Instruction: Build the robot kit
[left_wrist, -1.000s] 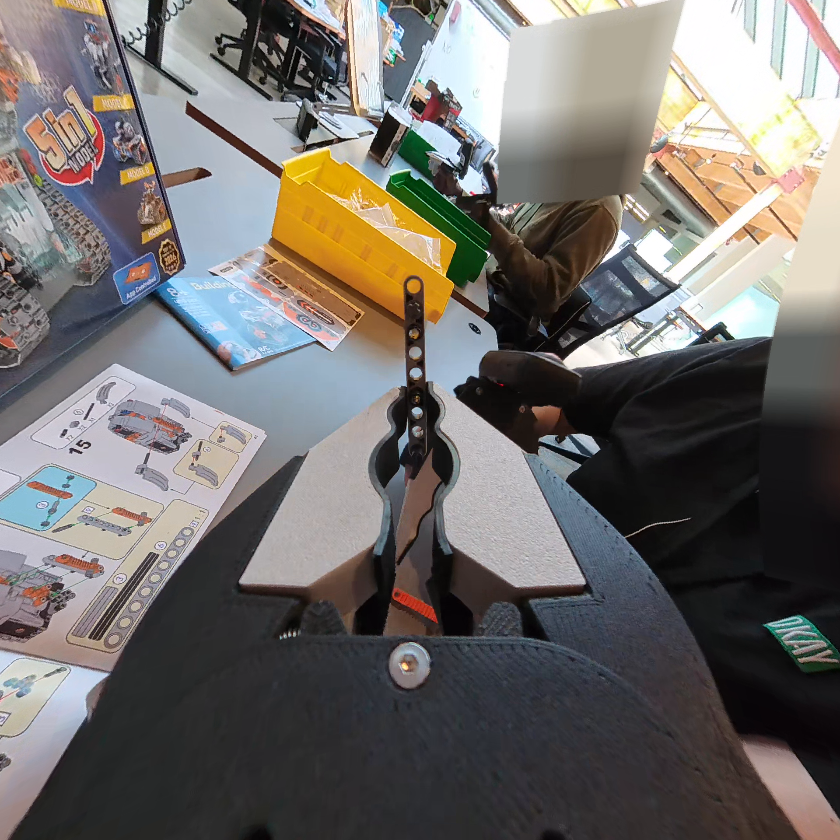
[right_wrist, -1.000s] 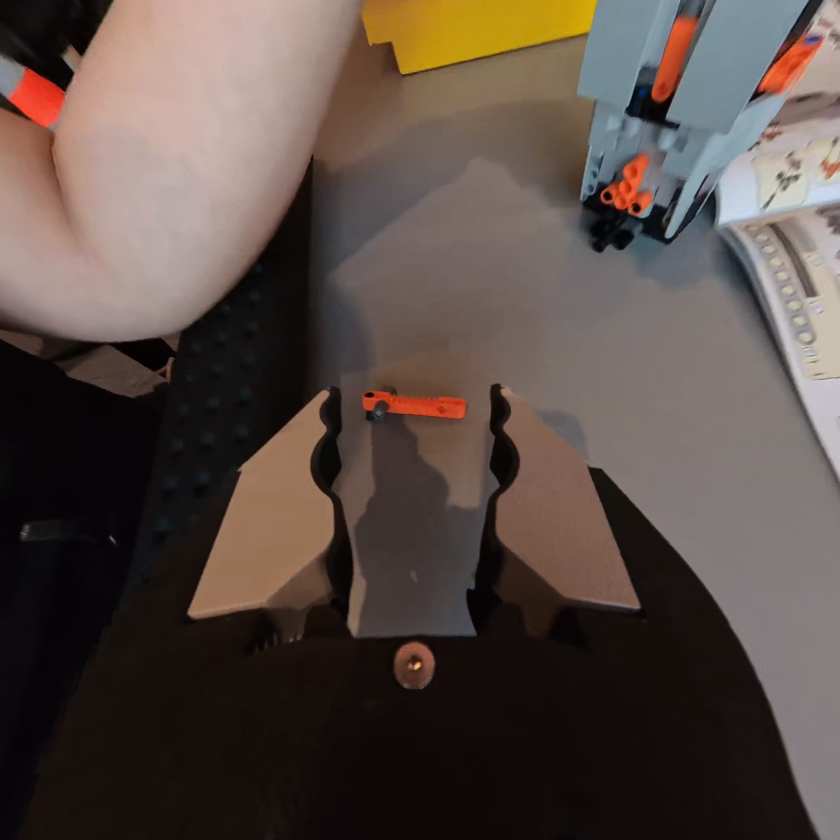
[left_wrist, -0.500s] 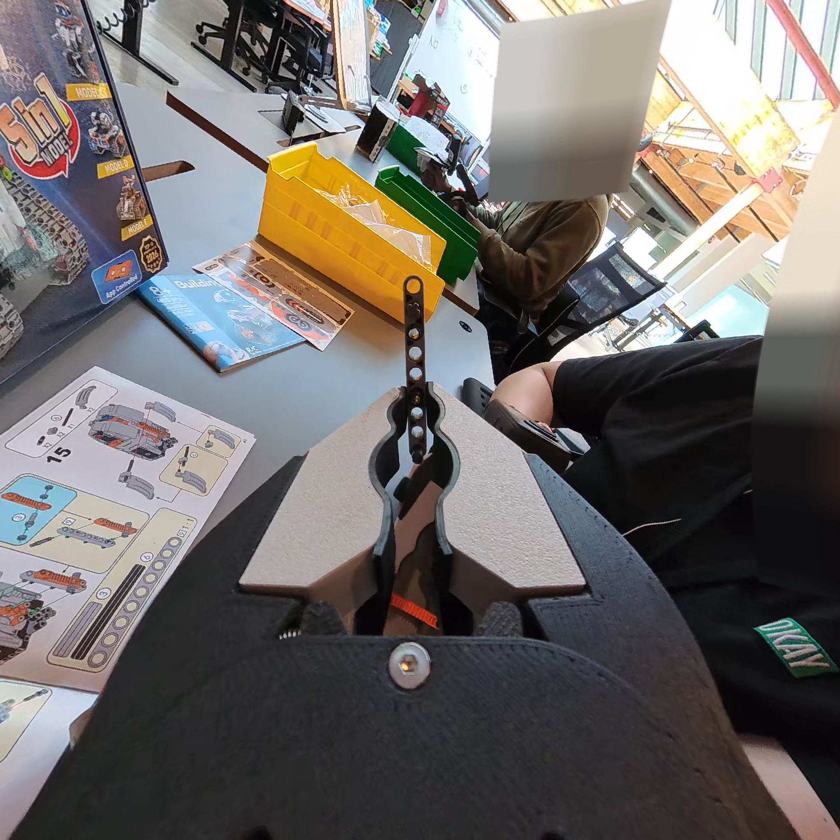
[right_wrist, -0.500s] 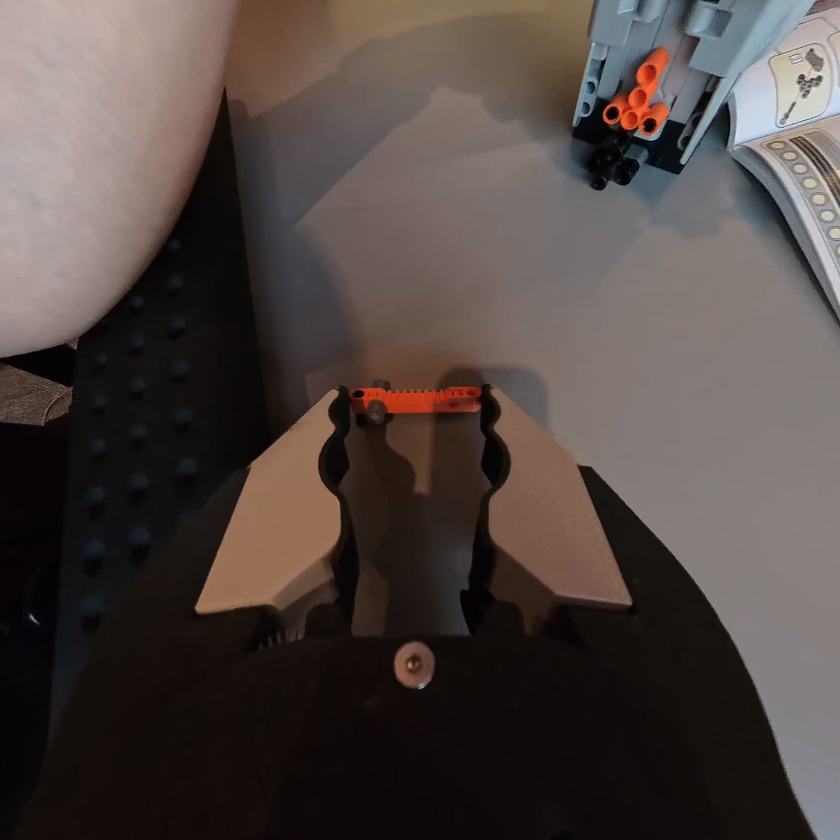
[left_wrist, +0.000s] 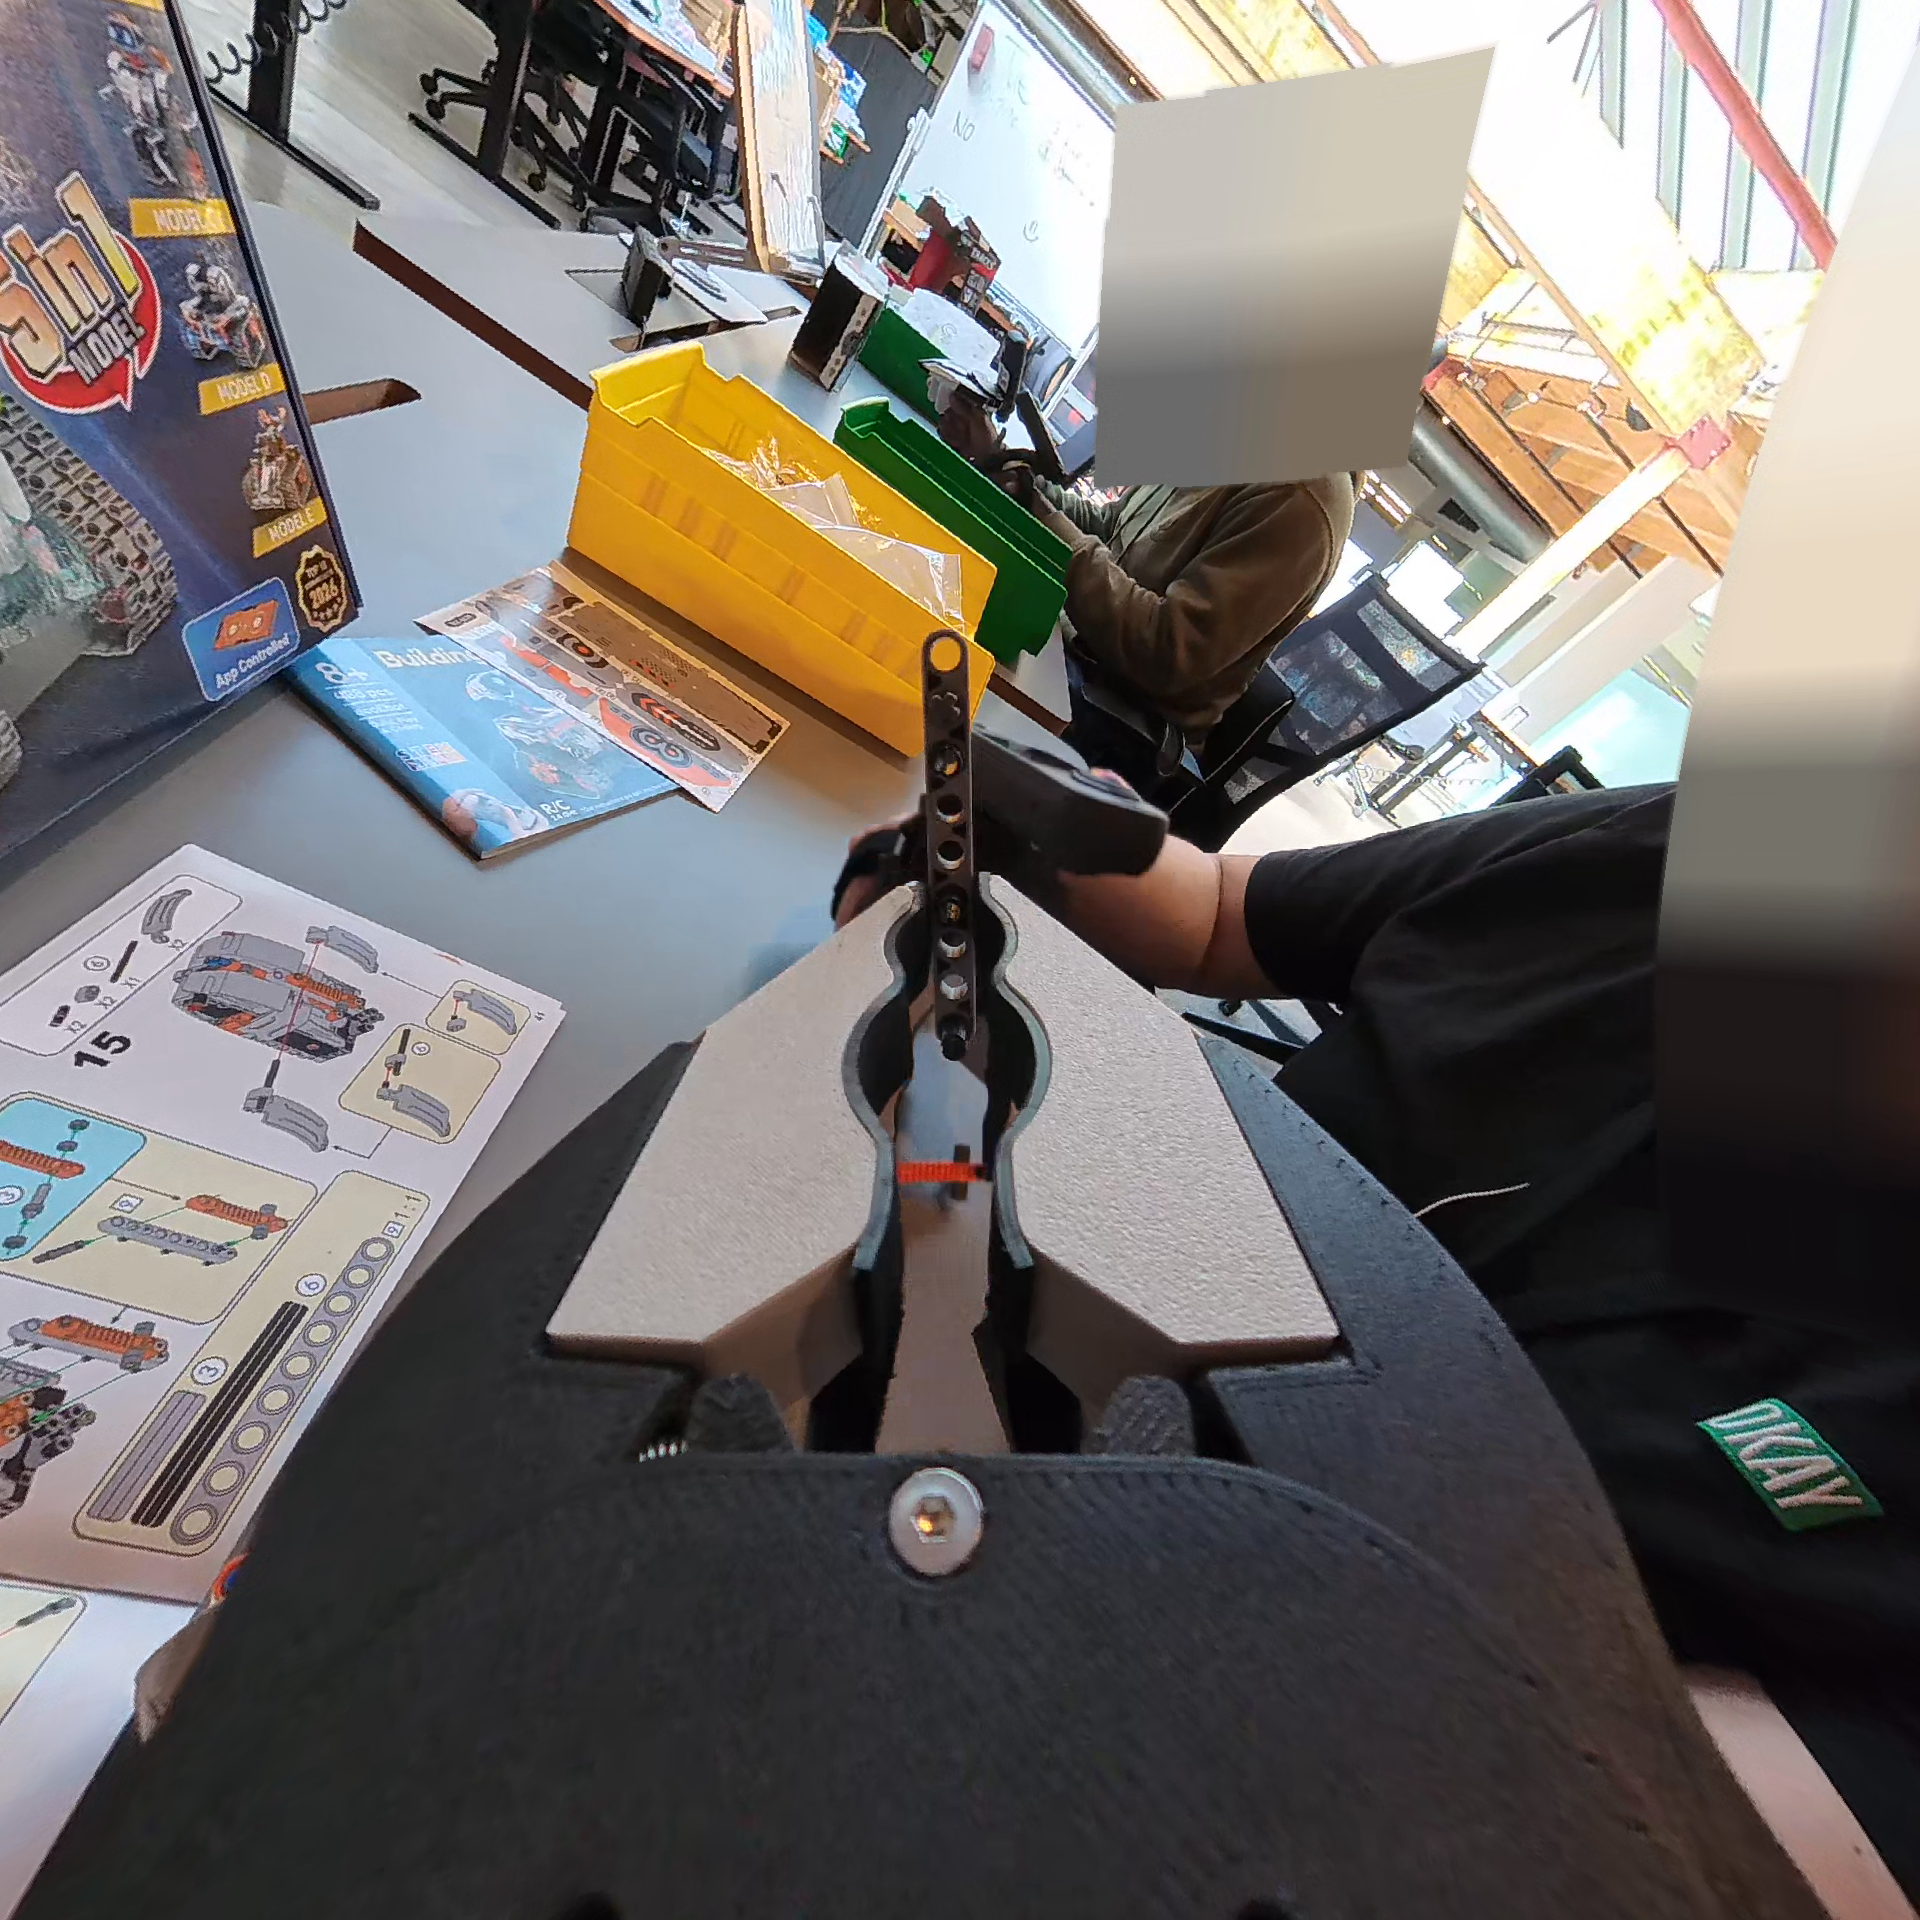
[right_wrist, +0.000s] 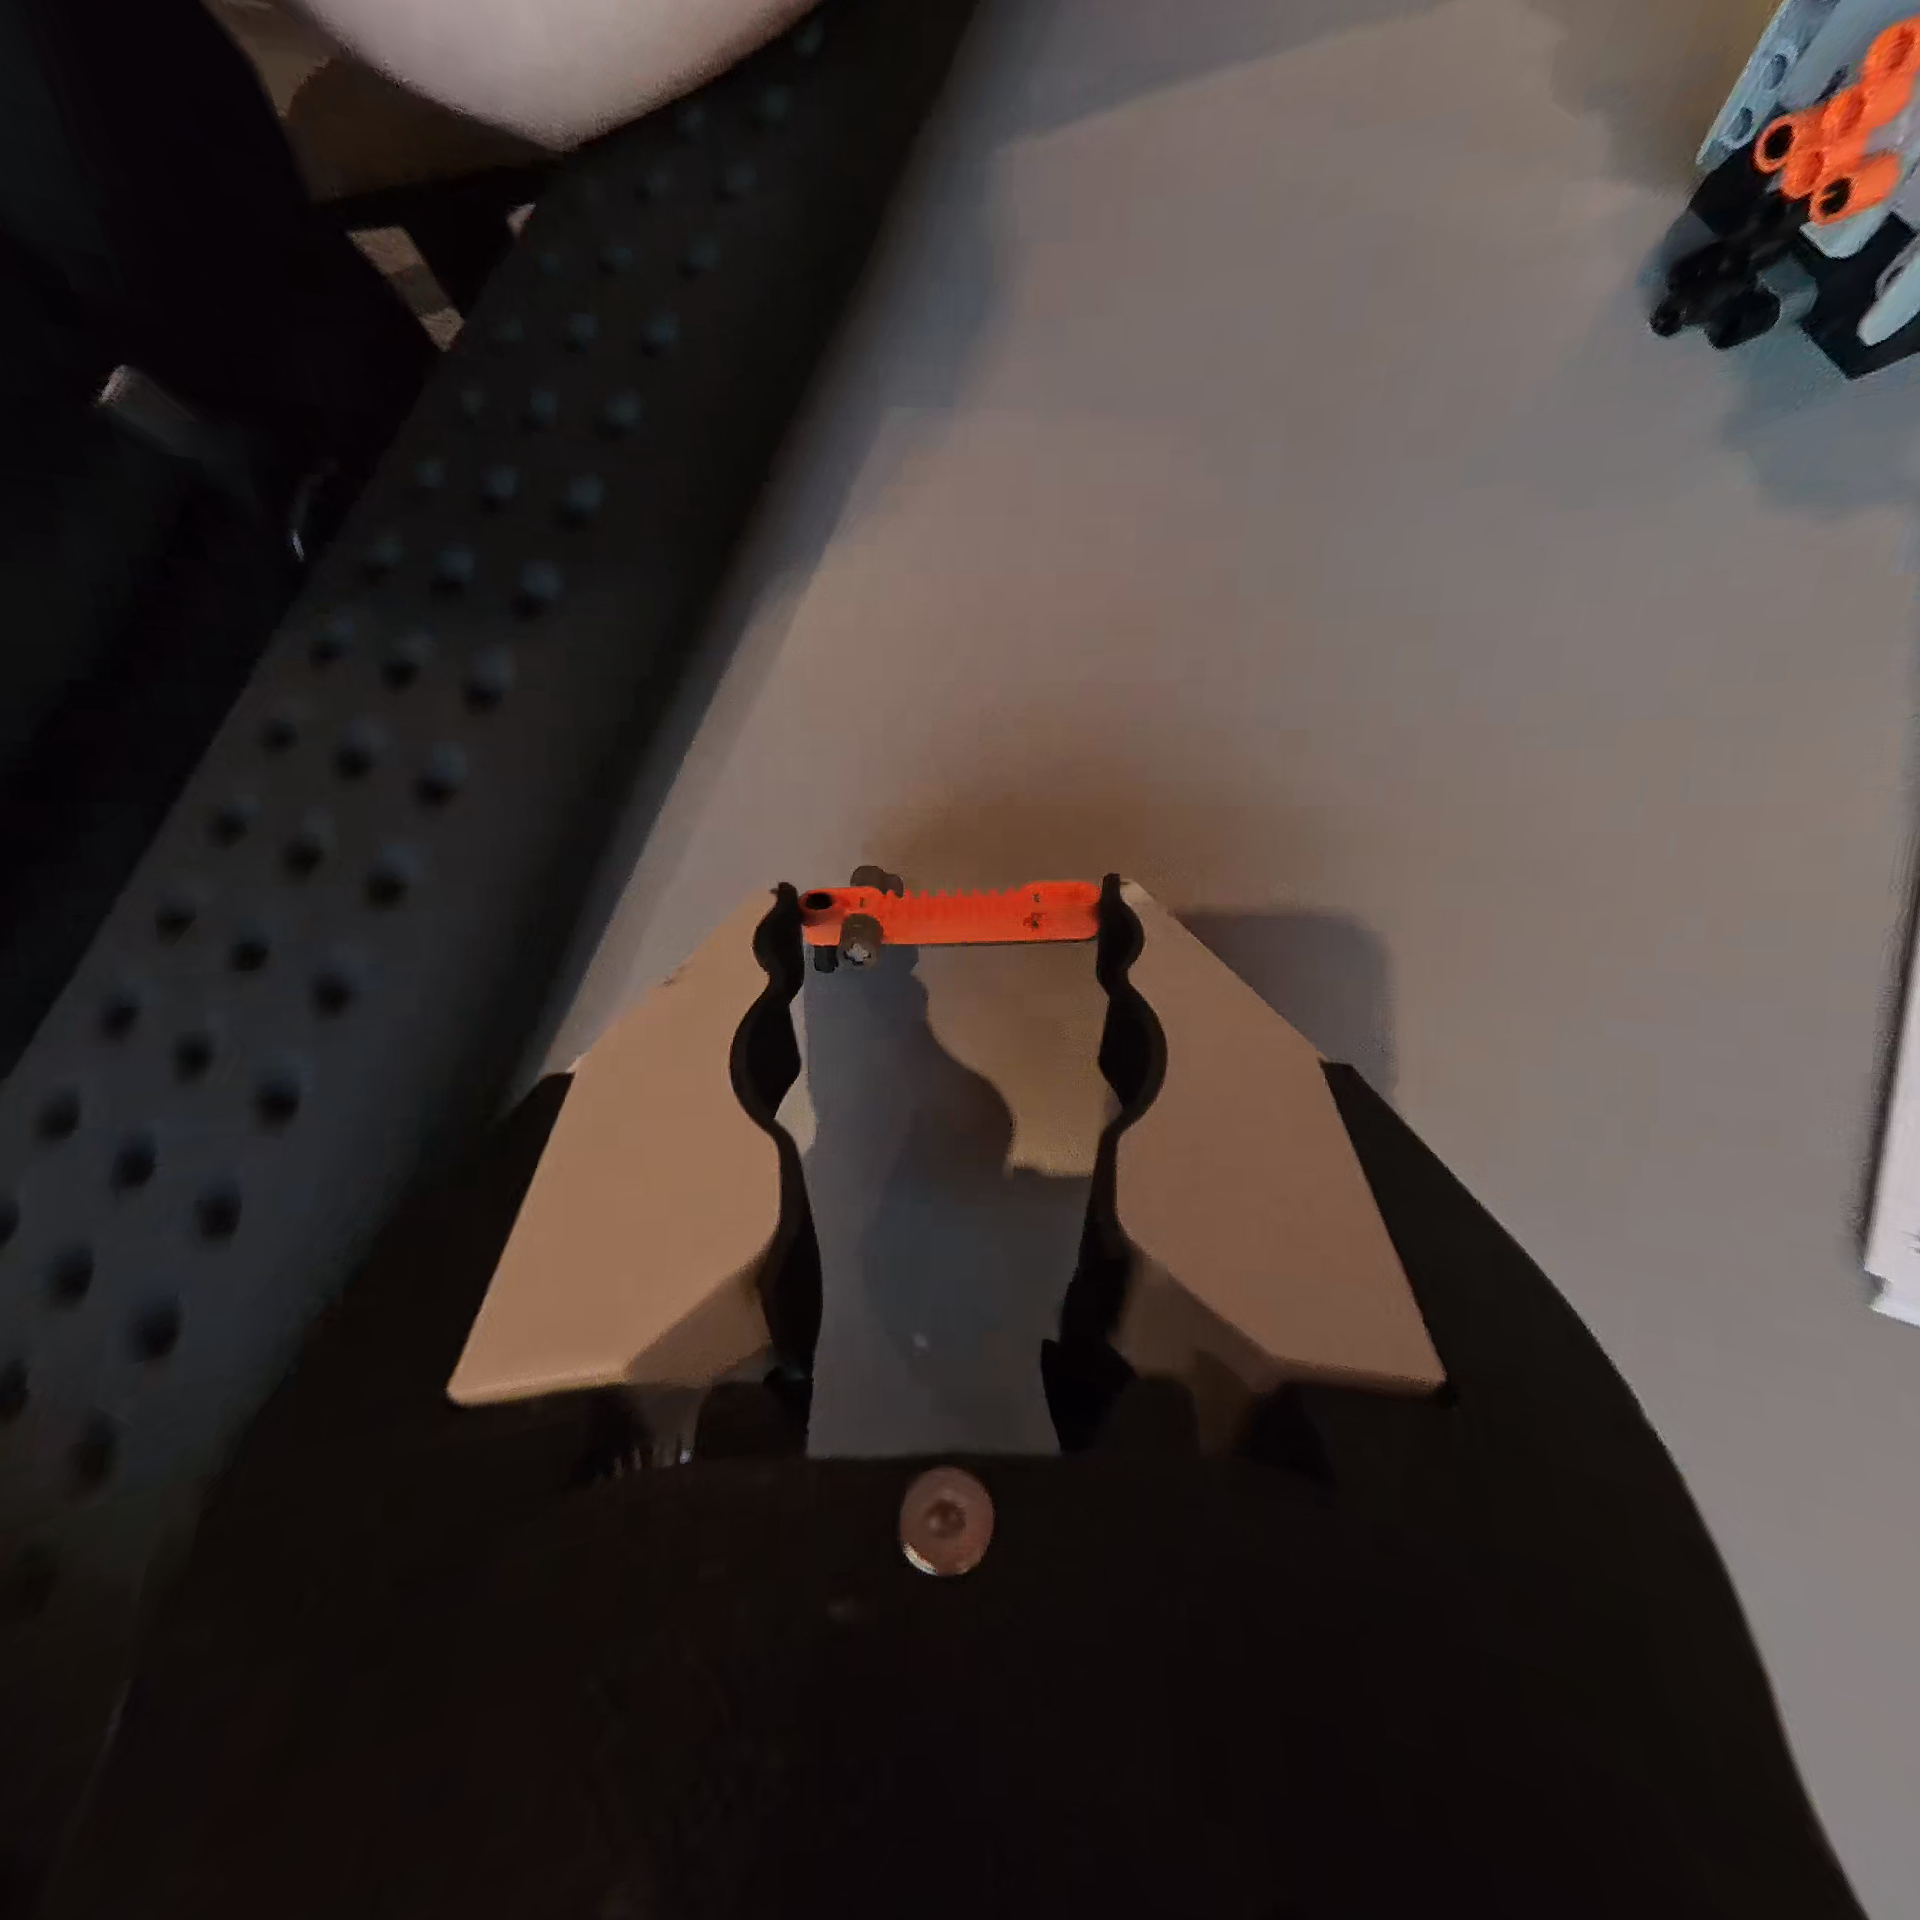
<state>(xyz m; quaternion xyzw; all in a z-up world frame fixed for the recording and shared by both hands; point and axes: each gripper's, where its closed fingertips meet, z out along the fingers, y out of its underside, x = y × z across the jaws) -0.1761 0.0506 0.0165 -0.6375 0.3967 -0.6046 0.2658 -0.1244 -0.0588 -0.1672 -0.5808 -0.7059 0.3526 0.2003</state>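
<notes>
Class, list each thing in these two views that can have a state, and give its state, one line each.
Left claw: shut on the black holed beam, which stands upright.
Right claw: open, its tips bracketing the orange toothed rack on the grey table.
Instruction booklet: open, flat.
Yellow bin: uncovered, holding clear plastic bags.

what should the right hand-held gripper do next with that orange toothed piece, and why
Probably close the right hand-held gripper a little more. The orange toothed piece lies crosswise on the grey table, spanning the gap between the fingertips, with each end at or near a tip, though firm contact is unclear. The left hand-held gripper is shut on a black holed beam.
</notes>
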